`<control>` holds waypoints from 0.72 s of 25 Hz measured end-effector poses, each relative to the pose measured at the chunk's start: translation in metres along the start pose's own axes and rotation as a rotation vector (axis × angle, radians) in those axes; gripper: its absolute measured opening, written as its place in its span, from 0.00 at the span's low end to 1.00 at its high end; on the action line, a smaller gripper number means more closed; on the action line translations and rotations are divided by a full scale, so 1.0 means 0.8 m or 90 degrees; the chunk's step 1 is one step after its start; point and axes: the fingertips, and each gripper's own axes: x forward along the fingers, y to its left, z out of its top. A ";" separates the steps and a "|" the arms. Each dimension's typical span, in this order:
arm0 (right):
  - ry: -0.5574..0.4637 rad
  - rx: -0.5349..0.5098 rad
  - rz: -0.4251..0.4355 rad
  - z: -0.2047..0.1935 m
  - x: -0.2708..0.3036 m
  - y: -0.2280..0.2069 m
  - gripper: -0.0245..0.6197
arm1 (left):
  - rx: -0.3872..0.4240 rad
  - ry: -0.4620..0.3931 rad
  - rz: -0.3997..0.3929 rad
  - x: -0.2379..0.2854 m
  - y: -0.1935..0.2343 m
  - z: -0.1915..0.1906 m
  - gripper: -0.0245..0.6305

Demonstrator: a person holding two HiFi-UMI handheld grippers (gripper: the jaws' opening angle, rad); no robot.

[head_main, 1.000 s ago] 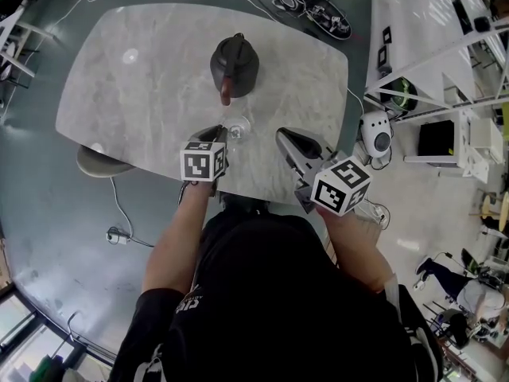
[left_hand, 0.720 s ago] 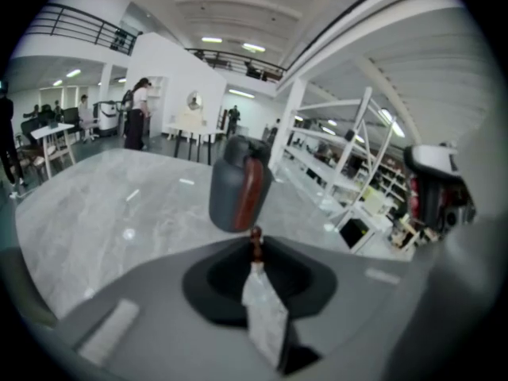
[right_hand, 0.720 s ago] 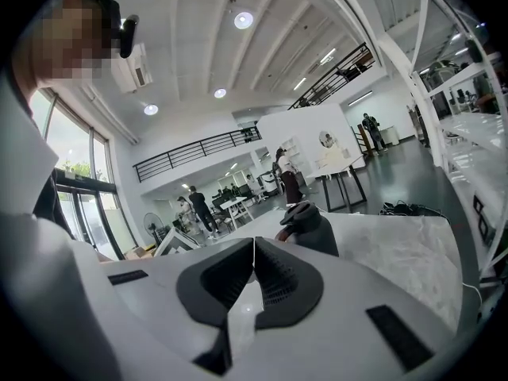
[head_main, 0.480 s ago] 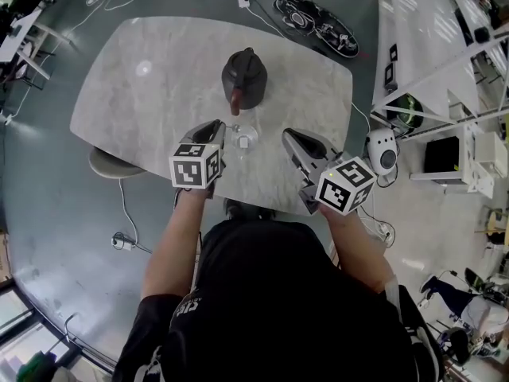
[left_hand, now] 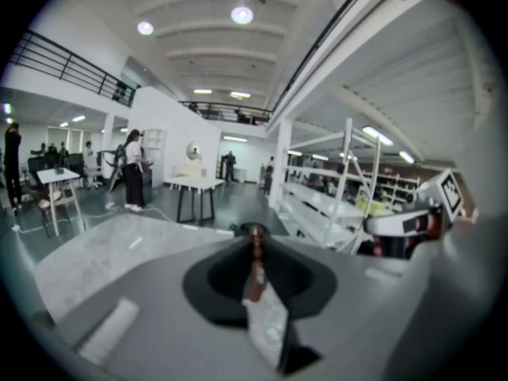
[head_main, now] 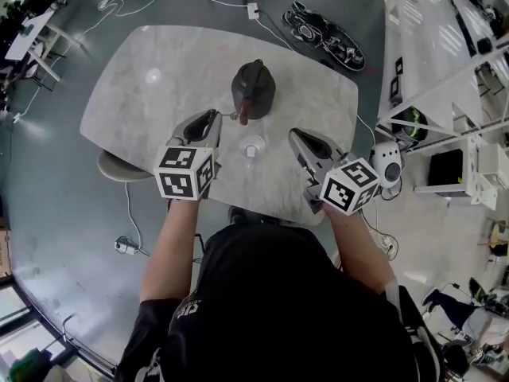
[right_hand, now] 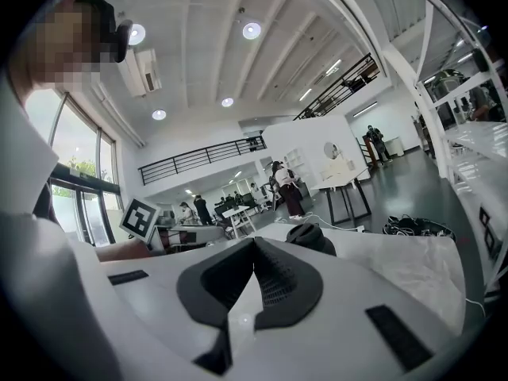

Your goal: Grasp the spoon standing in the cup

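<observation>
A pale grey marble-look worktop (head_main: 151,102) with rounded corners. On it stand a dark round teapot (head_main: 256,84) near the middle and, just in front, a small clear glass cup (head_main: 251,147).

Dark teapot (head_main: 253,88) on a pale marble table (head_main: 159,94), round stool (head_main: 119,165) at its left edge, white shelving (head_main: 445,62) at right.

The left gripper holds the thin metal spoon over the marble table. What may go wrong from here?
The thin metal spoon is pinched at one end only by the left gripper, so it may slip or pivot. Its free end points toward the dark round teapot nearby and might strike it.
</observation>
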 end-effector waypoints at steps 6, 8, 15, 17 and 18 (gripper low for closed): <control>-0.024 -0.023 0.002 0.017 0.001 0.002 0.03 | 0.007 -0.078 0.010 -0.033 0.002 0.049 0.11; -0.033 -0.035 0.007 0.023 0.001 0.004 0.03 | 0.000 -0.105 0.013 -0.043 0.005 0.061 0.11; -0.066 -0.079 0.017 0.041 -0.006 0.015 0.03 | -0.005 -0.178 0.033 -0.066 0.016 0.090 0.11; -0.069 -0.092 0.019 0.044 -0.007 0.018 0.03 | -0.006 -0.186 0.037 -0.069 0.017 0.093 0.11; -0.069 -0.099 0.019 0.046 -0.008 0.020 0.03 | -0.005 -0.188 0.038 -0.070 0.017 0.095 0.11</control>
